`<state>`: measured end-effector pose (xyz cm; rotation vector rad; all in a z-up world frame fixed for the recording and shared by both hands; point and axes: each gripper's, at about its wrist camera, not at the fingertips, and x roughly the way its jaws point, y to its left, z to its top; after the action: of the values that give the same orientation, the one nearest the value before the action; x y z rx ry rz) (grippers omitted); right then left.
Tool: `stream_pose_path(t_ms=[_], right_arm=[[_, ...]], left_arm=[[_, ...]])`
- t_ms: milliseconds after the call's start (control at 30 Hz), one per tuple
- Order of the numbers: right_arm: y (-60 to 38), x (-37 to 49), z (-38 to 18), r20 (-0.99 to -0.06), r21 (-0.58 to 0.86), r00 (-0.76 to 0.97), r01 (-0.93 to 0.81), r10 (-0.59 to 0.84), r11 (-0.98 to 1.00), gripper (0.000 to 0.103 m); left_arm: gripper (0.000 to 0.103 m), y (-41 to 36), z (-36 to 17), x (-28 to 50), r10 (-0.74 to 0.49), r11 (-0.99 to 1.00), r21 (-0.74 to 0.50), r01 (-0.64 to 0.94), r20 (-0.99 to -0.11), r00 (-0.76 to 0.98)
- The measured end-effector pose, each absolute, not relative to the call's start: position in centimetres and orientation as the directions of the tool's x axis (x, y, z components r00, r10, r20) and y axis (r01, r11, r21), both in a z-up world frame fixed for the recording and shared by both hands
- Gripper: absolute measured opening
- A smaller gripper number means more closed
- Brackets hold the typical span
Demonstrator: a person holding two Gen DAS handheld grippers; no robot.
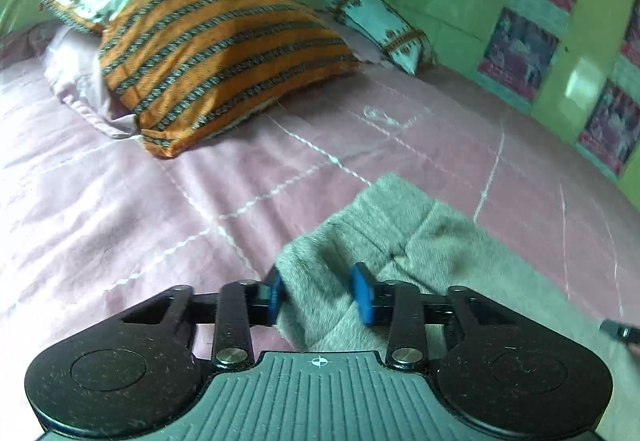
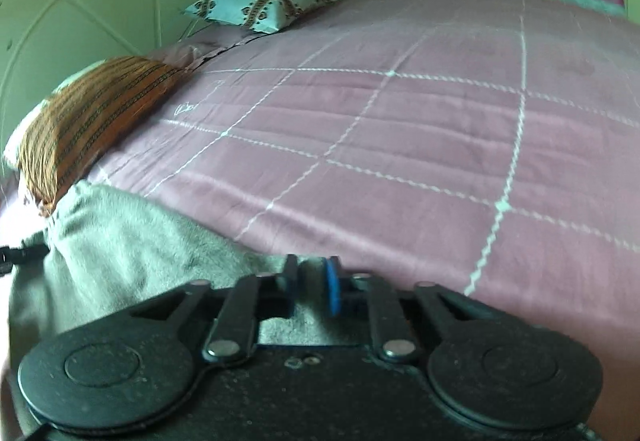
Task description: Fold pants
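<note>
- The left tongs [image 1: 320, 291] are held apart, astride a raised ridge of the grey pants [image 1: 400, 237], probably so it can be gripped.
- The right tongs [image 2: 312, 287] are clamped on another edge.
- The pants are spread on the pink bed [image 2: 400, 121], near the orange pillow [image 1: 216, 57].

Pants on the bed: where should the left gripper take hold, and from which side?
Judging by the left wrist view, grip the bunched edge of the grey pants lying between the open left gripper pads, coming in low from the near side. The raised fold there stands off the pink bedspread, so fingers could pinch fabric alone.
</note>
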<state>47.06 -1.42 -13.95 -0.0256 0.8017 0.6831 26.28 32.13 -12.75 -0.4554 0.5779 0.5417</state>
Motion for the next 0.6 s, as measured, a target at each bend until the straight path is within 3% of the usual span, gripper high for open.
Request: stream_pose_path(t_ms=[233, 367, 533, 600], right_arm=[[-0.9, 47.2, -14.5, -0.7, 0.169, 0.517, -0.55, 0.493, 0.818, 0.003], [-4.4, 44.6, -11.2, -0.624, 0.149, 0.637, -0.473, 0.453, 0.869, 0.004], [-12.3, 36.8, -8.4, -0.552, 0.12, 0.737, -0.394, 0.391, 0.911, 0.008], [-17.0, 33.4, -8.5, -0.551, 0.179, 0.759, -0.299, 0.347, 0.937, 0.011]], left_arm=[[0.032, 32.9, -12.7, 25.9, 0.351, 0.783, -0.205, -0.587, -0.633, 0.69], [0.032, 31.4, -10.4, 24.6, 0.446, 0.774, -0.131, -0.619, -0.581, 0.681], [0.034, 26.0, -8.3, 25.0, 0.345, 0.884, -0.095, -0.458, -0.529, 0.776], [0.047, 24.1, -8.8, 25.3, 0.28, 0.914, -0.105, -0.392, -0.537, 0.796]])
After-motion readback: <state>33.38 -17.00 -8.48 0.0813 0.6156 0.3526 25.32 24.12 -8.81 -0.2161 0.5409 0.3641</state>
